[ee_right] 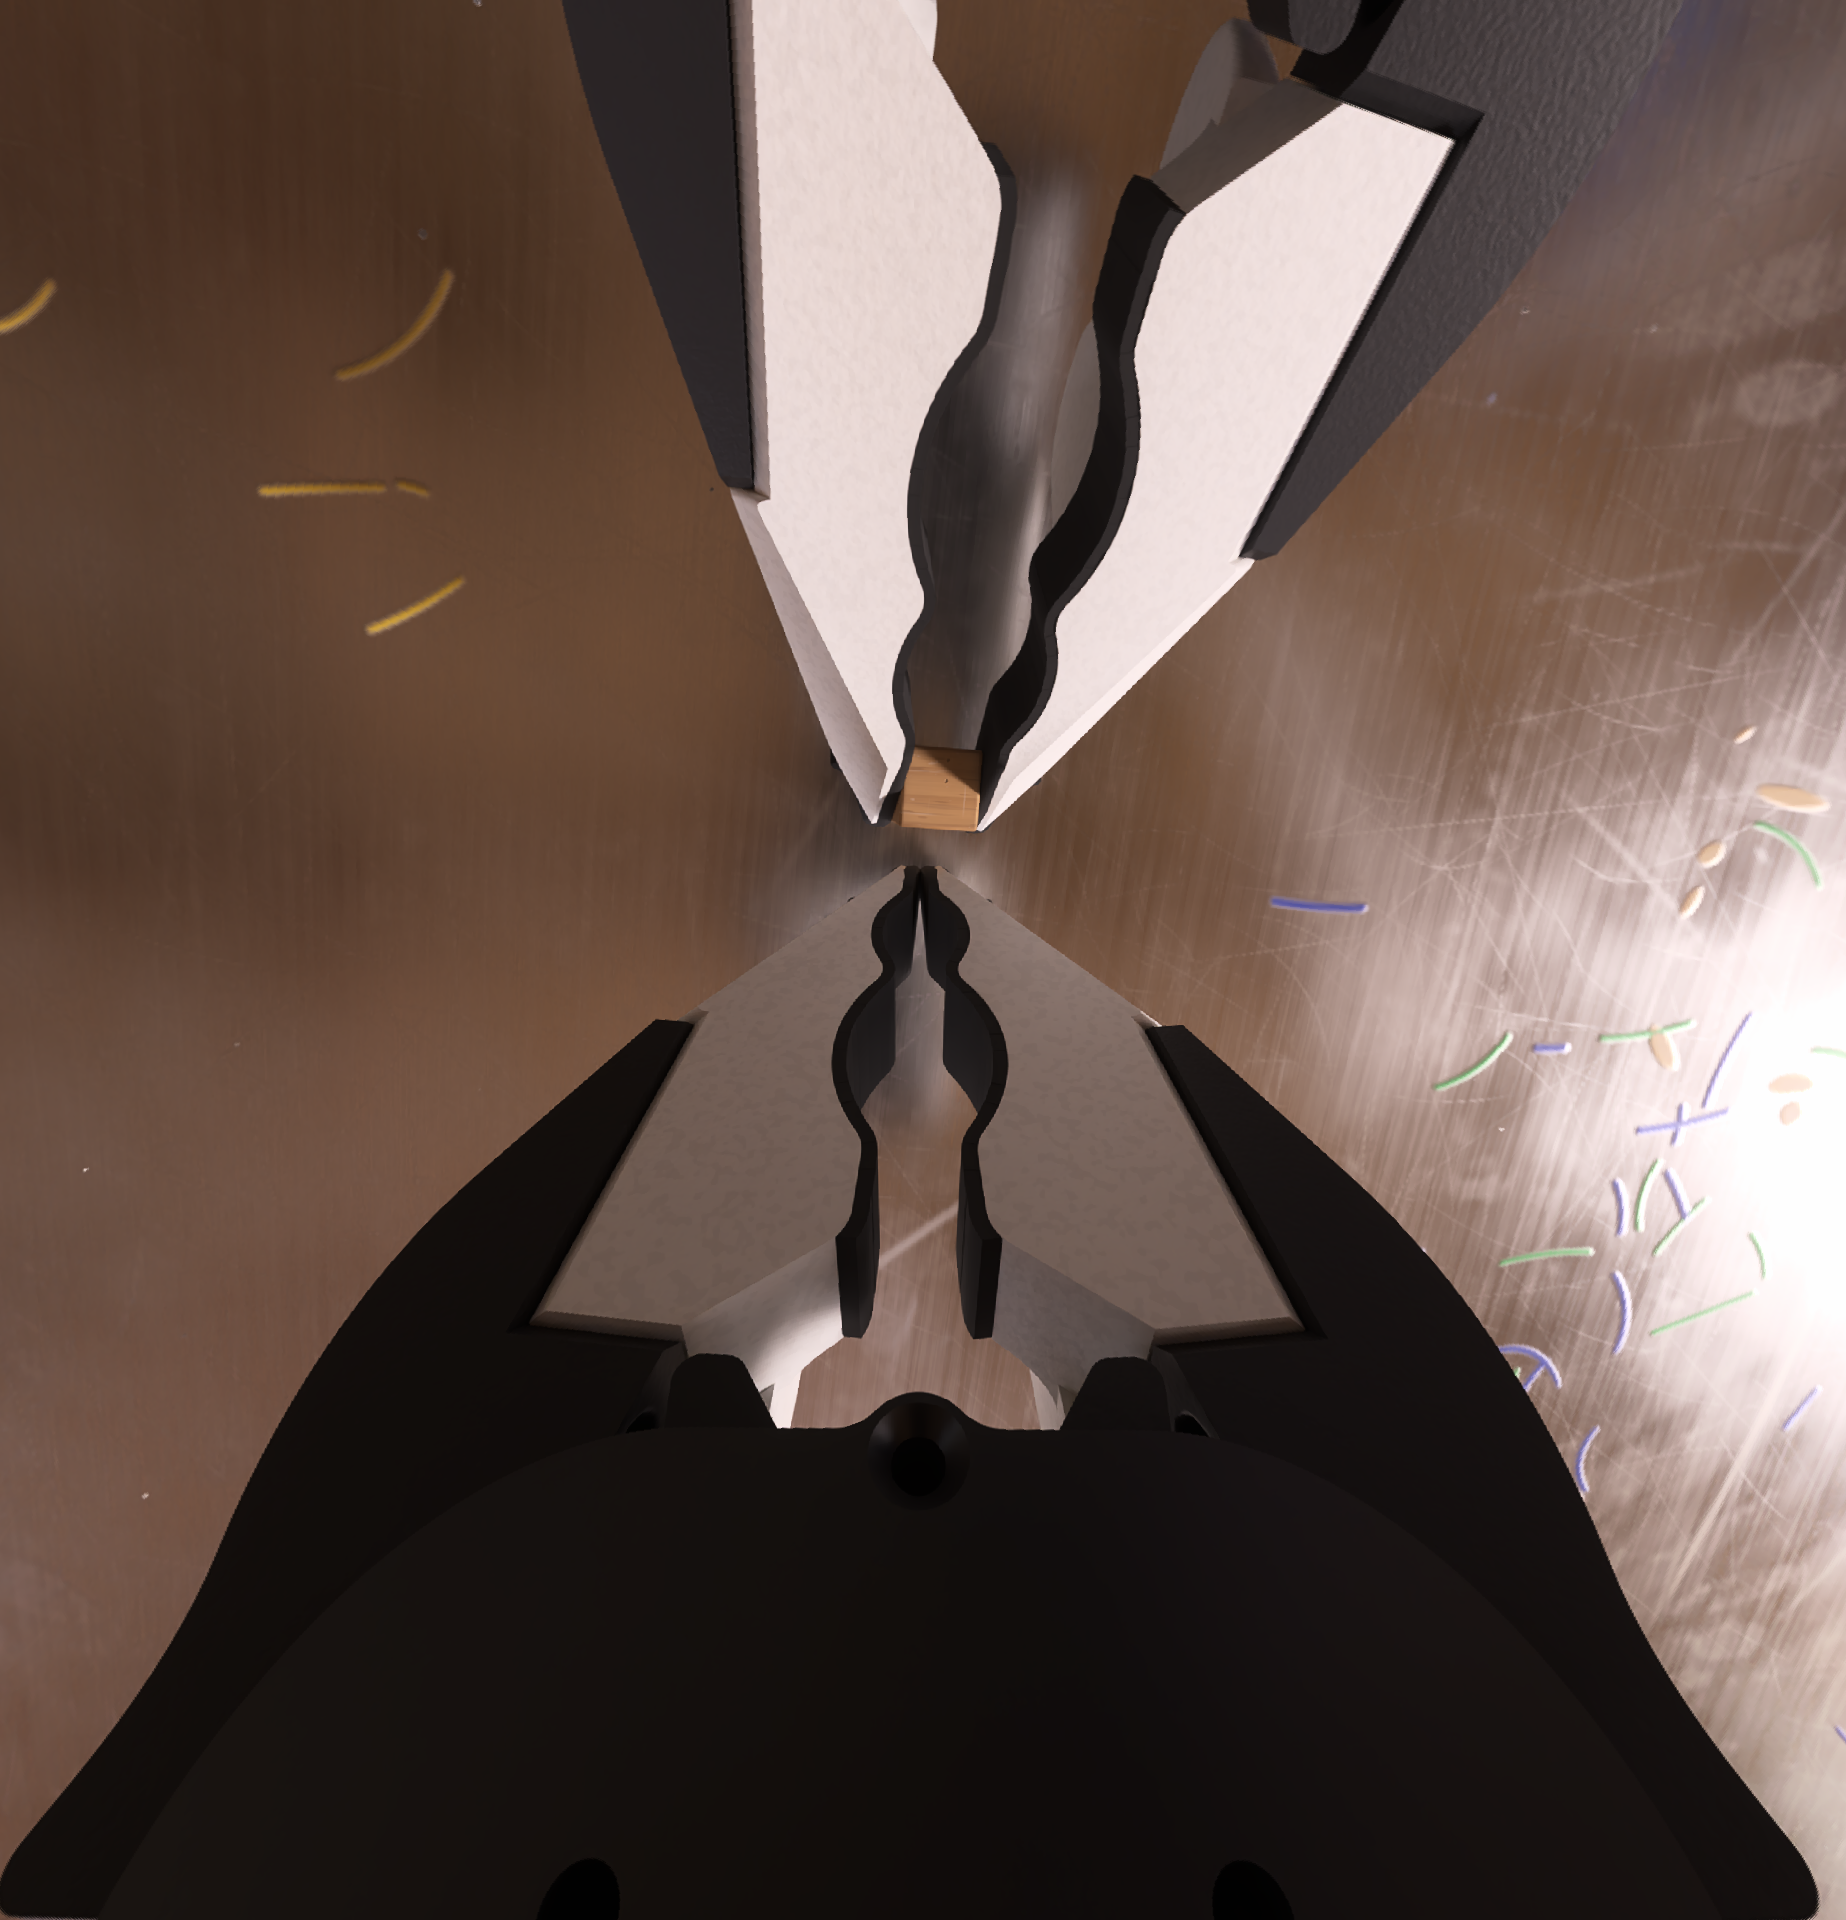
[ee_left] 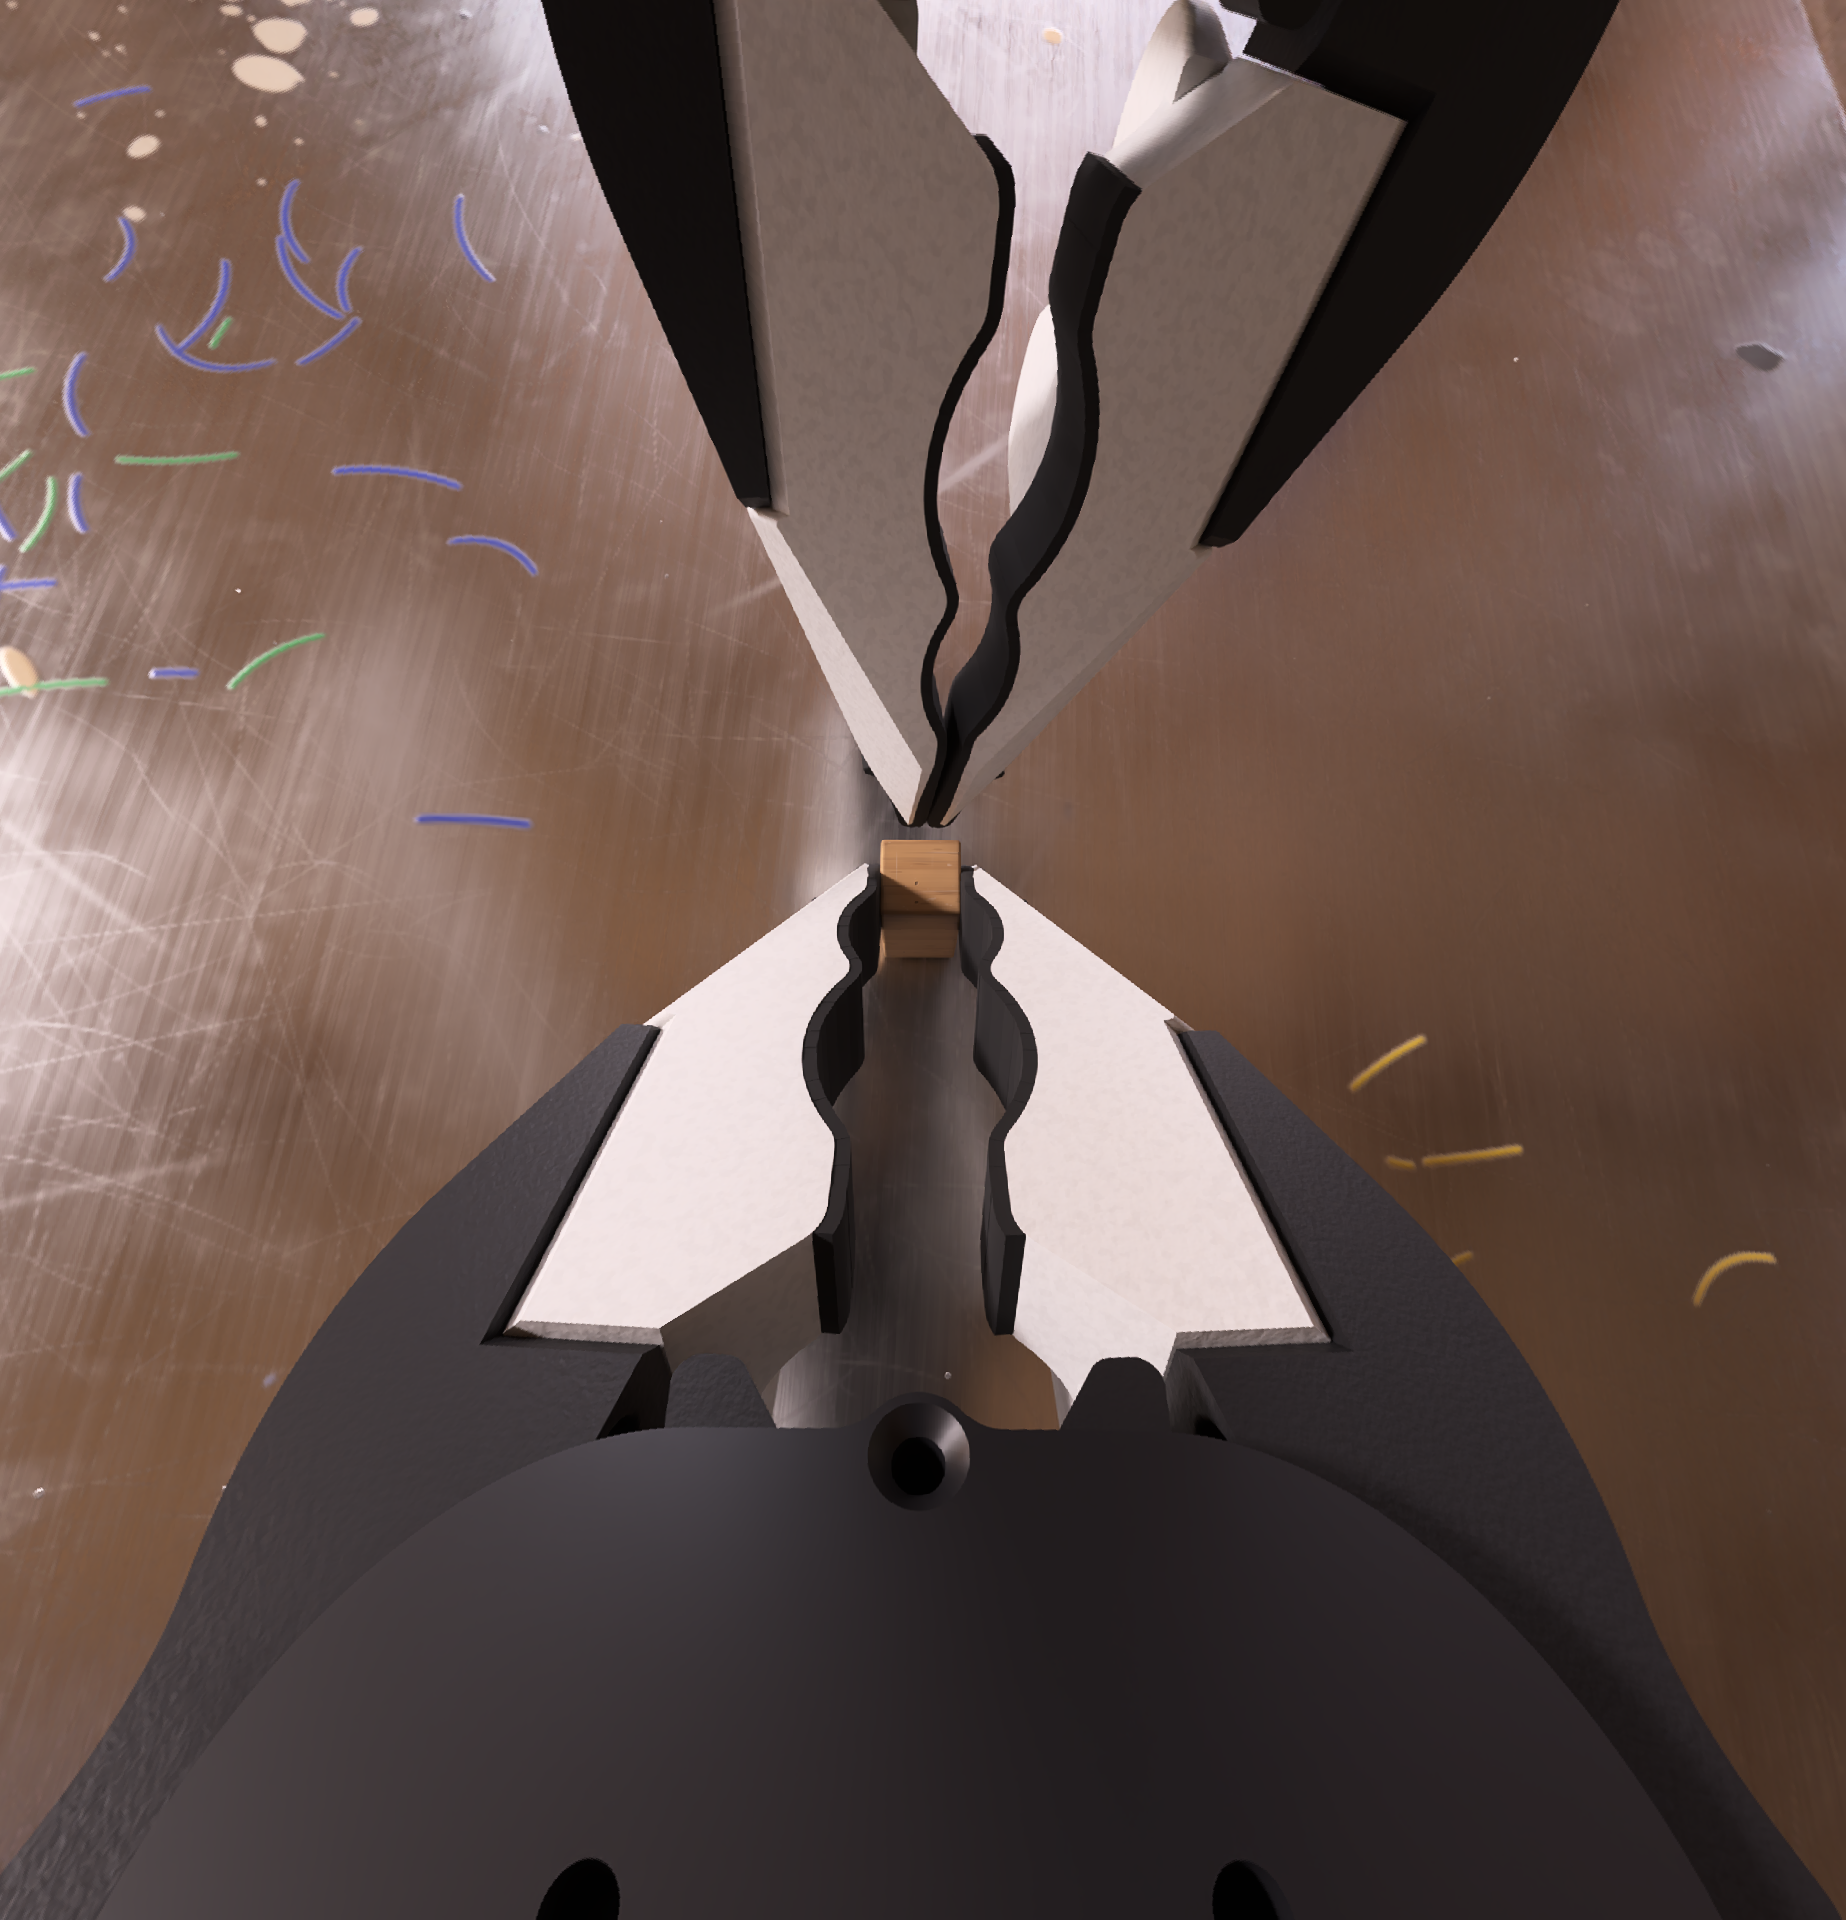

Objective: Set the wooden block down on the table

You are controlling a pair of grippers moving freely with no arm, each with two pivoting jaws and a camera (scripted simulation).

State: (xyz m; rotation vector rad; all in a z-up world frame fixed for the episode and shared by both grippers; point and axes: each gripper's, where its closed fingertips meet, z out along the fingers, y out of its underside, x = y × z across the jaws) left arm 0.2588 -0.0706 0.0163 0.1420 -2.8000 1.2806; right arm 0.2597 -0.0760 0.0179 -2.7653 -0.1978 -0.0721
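A small wooden block (ee_left: 920, 896) sits between the fingertips of my left gripper (ee_left: 920, 902), which is shut on it above the brown table (ee_left: 379, 1039). In the right wrist view the same block (ee_right: 938, 802) shows held at the tips of the left gripper (ee_right: 938, 808), which comes in from the top. My right gripper (ee_right: 917, 881) is shut and empty, its tips just short of the block. In the left wrist view the right gripper (ee_left: 929, 821) comes down from the top, tip to tip with the block.
The scratched brown tabletop bears blue and green marks (ee_left: 223, 343) and pale specks (ee_left: 270, 62) on one side, and yellow marks (ee_left: 1470, 1153) on the other. A bright glare (ee_right: 1792, 1122) lies on the table in the right wrist view.
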